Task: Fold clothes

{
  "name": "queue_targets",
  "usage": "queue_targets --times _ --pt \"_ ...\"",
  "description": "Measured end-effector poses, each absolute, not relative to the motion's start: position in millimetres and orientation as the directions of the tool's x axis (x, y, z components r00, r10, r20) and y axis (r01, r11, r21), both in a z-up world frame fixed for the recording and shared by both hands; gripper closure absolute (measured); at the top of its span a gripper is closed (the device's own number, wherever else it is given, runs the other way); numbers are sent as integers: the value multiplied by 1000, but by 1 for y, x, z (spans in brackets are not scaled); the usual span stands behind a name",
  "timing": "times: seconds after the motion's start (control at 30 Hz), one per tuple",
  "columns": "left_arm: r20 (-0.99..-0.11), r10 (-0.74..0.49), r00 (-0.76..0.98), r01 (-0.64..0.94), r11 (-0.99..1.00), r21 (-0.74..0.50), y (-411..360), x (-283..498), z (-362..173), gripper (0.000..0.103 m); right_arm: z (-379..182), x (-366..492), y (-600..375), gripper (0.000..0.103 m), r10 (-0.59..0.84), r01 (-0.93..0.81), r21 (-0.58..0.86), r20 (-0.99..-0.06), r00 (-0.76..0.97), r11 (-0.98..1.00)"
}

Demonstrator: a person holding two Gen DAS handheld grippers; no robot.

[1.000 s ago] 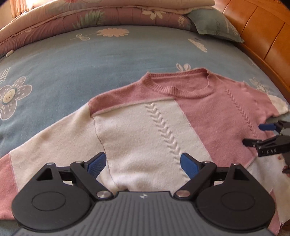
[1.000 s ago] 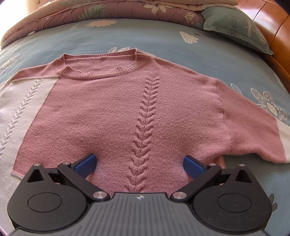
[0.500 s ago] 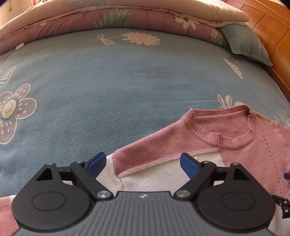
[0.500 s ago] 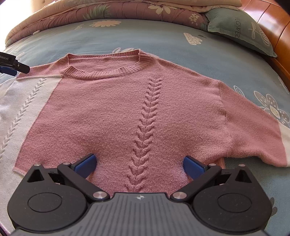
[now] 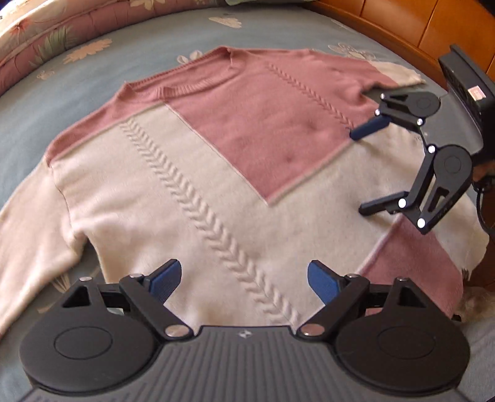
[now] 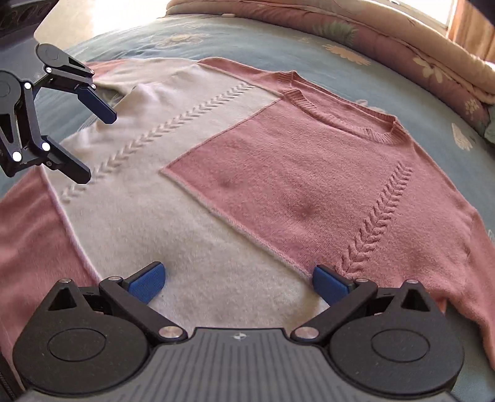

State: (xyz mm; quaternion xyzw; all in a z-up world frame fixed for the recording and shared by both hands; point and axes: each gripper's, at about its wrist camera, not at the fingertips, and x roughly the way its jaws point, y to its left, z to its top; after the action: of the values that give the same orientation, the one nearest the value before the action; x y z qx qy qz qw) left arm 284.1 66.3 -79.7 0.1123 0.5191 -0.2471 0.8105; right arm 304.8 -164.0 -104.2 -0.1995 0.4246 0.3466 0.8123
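Observation:
A pink and cream knit sweater (image 5: 263, 133) lies flat, front up, on the bed, sleeves spread out to both sides. My left gripper (image 5: 244, 278) is open low over its cream lower part, with nothing between the blue pads. My right gripper (image 6: 238, 278) is also open and empty, over the seam between cream and pink near the hem. Each gripper shows in the other's view: the right gripper (image 5: 357, 173) hovers at the sweater's right side, and the left gripper (image 6: 96, 147) hovers over the cream side of the sweater (image 6: 294, 173). Neither is seen gripping cloth.
The sweater rests on a blue floral bedspread (image 5: 62, 92). A folded floral quilt (image 6: 402, 46) runs along the back of the bed. A wooden headboard (image 5: 433, 24) rises at the far right. The cream cuff (image 5: 399, 72) lies near the bed's edge.
Both grippers have swung to new angles over the sweater's lower half and now face each other. The left view returned from the bare bedspread. Both stay open; the sweater has not moved.

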Motion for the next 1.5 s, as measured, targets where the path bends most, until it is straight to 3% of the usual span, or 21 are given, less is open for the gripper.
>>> queue_targets --times 0.27,0.5,0.6,0.8,0.93,1.07,1.3,1.5 --pt "-927 -228 296 439 895 -80 79 264 -71 13 -109 285 -197 0 420 -737 -21 -811 407 675" --pt "-858 -153 490 388 920 57 78 335 -67 13 -111 283 -196 0 410 -716 -26 -805 429 698" --pt "-876 -102 472 380 920 98 83 353 -87 13 -111 282 -196 0 407 -711 -25 -806 430 703" --pt "-907 -128 401 341 940 18 95 355 -86 12 -111 281 -197 0 408 -705 -23 -802 436 709" --pt "-920 -271 285 221 952 -212 109 362 -85 9 -112 280 -199 0 403 -689 -19 -799 446 725" --pt "-912 -261 317 139 964 -227 113 363 -80 9 -110 280 -199 0 390 -675 -13 -807 443 738" --pt "-892 -208 400 352 934 -60 70 337 -56 9 -98 289 -211 0 365 -645 -9 -819 443 764" --pt "-921 -163 353 502 864 39 40 313 -80 9 -103 301 -229 0 349 -638 -26 -820 454 769"
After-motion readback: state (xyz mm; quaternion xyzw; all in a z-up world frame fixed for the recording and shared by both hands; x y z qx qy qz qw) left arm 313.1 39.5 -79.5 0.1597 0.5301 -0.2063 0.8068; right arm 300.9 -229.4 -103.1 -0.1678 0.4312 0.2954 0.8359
